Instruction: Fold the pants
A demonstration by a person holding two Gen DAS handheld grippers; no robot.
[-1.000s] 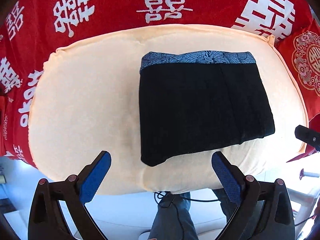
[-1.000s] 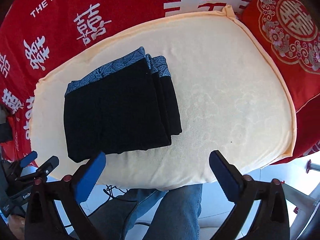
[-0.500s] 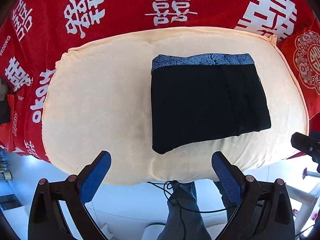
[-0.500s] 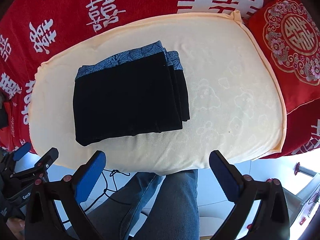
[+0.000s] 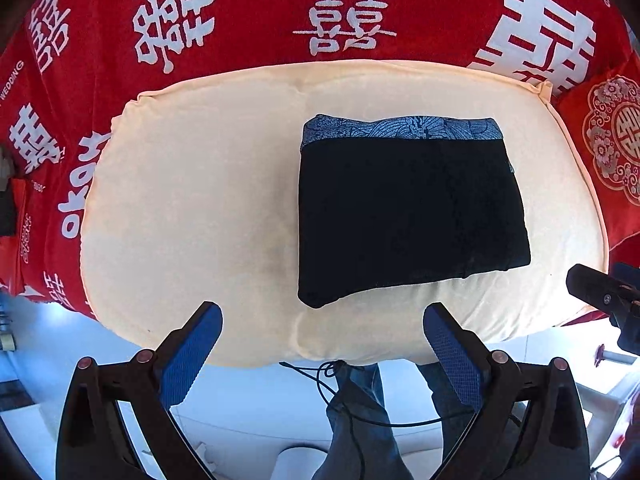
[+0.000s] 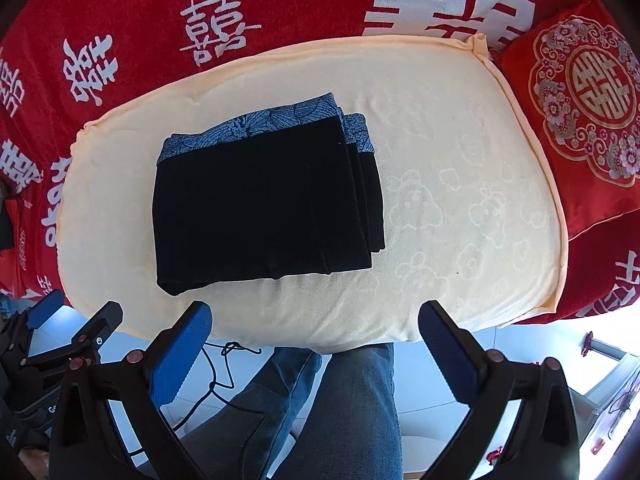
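Observation:
The black pants [image 5: 408,216] lie folded into a compact rectangle on the cream cushion [image 5: 192,208], with the blue patterned waistband [image 5: 400,130] at the far edge. In the right wrist view the pants [image 6: 260,204] show several stacked layers along their right side. My left gripper [image 5: 322,320] is open and empty, held above the cushion's near edge, apart from the pants. My right gripper [image 6: 316,320] is open and empty, also near the front edge, back from the pants. The left gripper also shows at the lower left of the right wrist view [image 6: 68,320].
A red cloth with white characters [image 5: 344,16] covers the surface around the cushion. A red embroidered pillow [image 6: 580,92] lies to the right. The person's jeans-clad legs [image 6: 332,408] and a black cable [image 6: 224,364] are below the front edge, over a pale floor.
Both grippers have drawn back and up from the cushion, so the pants and cushion look smaller and farther. The pants have not moved. Both grippers stay open.

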